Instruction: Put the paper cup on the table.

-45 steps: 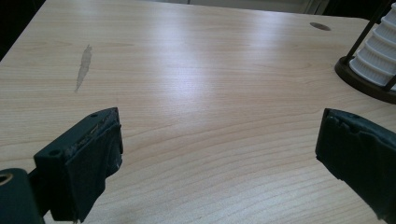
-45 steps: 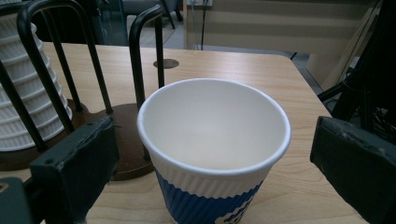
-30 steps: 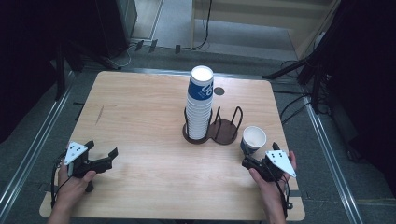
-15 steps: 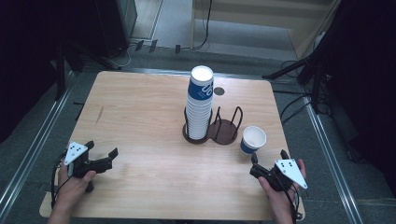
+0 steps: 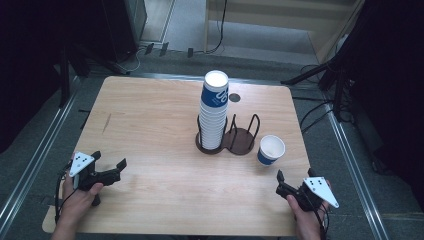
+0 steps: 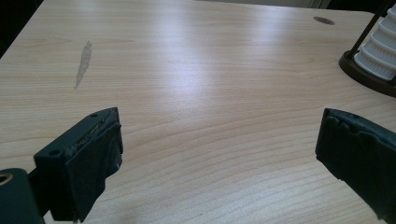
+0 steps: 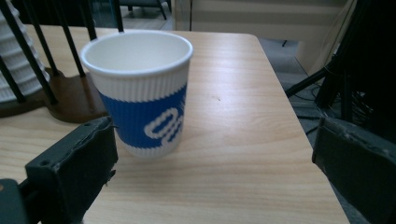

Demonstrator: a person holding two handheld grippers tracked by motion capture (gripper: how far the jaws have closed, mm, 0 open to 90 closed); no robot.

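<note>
A single blue-and-white paper cup (image 5: 270, 150) stands upright on the wooden table, right of a dark wire cup holder (image 5: 241, 142). A tall stack of the same cups (image 5: 214, 112) fills the holder's left ring. My right gripper (image 5: 295, 176) is open near the table's front right edge, a short way behind the cup. In the right gripper view the cup (image 7: 140, 88) stands just beyond the wide-apart jaws of that gripper (image 7: 215, 163), touching neither. My left gripper (image 5: 108, 160) is open at the front left, with bare wood between the jaws of the gripper (image 6: 219, 158).
The holder's right ring is empty. A small dark hole (image 5: 234, 98) sits in the tabletop behind the stack. A grey scuff (image 6: 83, 63) marks the wood on the left. Cables and black stands (image 5: 330, 75) lie on the floor past the table's right edge.
My right gripper has drawn back from the cup toward the near table edge, leaving the cup standing alone. The left gripper has stayed put.
</note>
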